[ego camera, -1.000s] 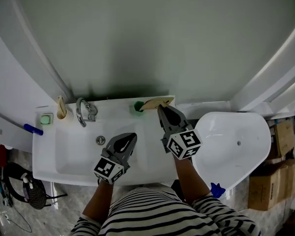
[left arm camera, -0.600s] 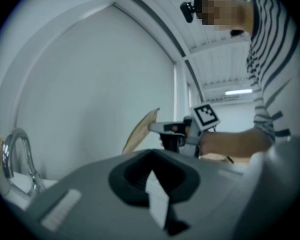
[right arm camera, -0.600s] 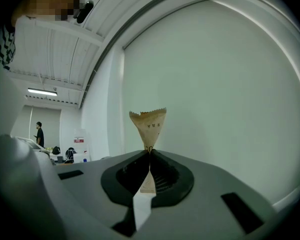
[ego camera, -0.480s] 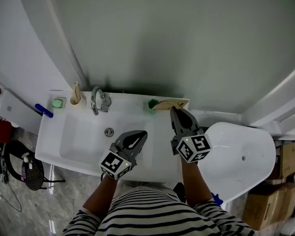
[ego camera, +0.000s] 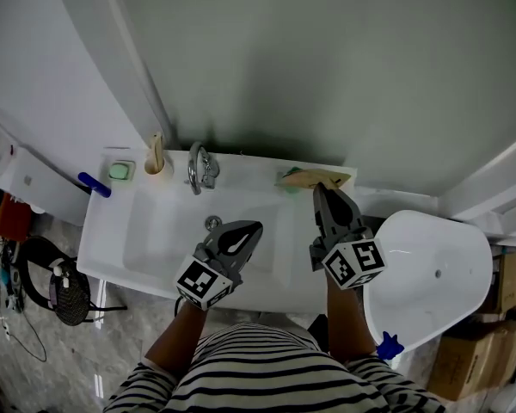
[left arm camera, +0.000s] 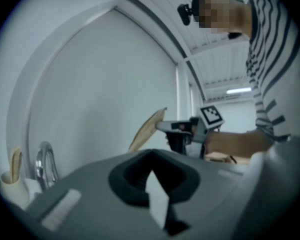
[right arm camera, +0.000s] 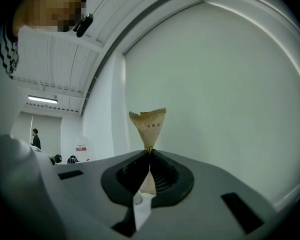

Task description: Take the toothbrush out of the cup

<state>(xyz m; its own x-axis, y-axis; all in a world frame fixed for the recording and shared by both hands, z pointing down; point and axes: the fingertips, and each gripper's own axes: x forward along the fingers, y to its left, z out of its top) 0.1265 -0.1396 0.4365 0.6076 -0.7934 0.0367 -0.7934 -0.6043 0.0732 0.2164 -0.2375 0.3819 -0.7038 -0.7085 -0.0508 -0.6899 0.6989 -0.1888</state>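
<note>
A tan paper-wrapped toothbrush (ego camera: pixel 316 177) lies across the sink's back ledge, and my right gripper (ego camera: pixel 320 189) is shut on it. One end of it overlaps a small green cup (ego camera: pixel 289 181); I cannot tell whether that end is inside. In the right gripper view the wrapper (right arm camera: pixel 149 128) fans out above the closed right gripper (right arm camera: pixel 150 151). My left gripper (ego camera: pixel 251 228) is shut and holds nothing, hovering over the white sink basin (ego camera: pixel 146 231). In the left gripper view the left gripper (left arm camera: pixel 151 155) points level, and beyond it is the right gripper (left arm camera: pixel 170 126) with the wrapper (left arm camera: pixel 147 129).
A chrome faucet (ego camera: pixel 198 166) stands at the back of the sink, with a beige cup (ego camera: pixel 156 163) holding another wrapped brush to its left. A green soap (ego camera: pixel 119 171) and a blue item (ego camera: pixel 95 184) sit at the left corner. A white oval bowl (ego camera: pixel 439 265) is on the right.
The head view has swung, so the sink now sits further right in the picture. Both grippers shifted a little across the sink; the right one still grips the wrapped toothbrush.
</note>
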